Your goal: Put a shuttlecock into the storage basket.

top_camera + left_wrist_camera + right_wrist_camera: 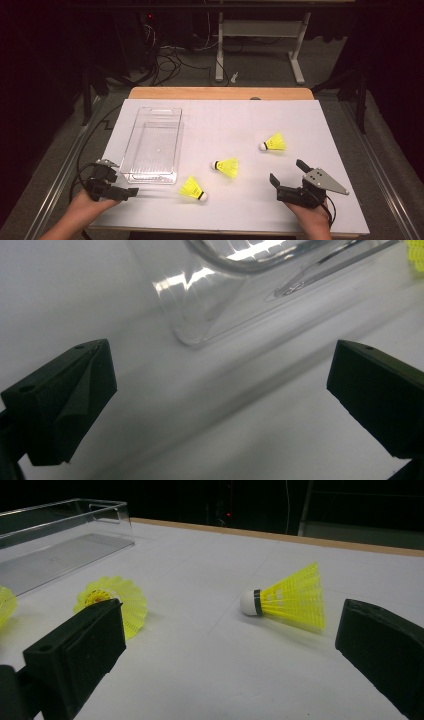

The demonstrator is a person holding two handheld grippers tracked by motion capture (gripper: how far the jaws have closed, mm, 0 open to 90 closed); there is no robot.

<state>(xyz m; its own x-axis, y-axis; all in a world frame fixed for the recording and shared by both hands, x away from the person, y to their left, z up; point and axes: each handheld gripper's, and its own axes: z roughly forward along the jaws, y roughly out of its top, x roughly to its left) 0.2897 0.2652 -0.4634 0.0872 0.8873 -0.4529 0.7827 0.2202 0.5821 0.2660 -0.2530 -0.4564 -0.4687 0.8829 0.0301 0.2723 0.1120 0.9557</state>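
In the left gripper view the clear rectangular plastic bin is cut off at the top edge, one rounded corner showing. From above, the left gripper, jaws apart and empty, lies just beside that bin's near end. Three yellow plastic shuttlecocks lie on the white table: the nearest shuttlecock, the middle shuttlecock, partly hidden behind a jaw in the right gripper view, and the far shuttlecock. The right gripper gapes wide, holding nothing.
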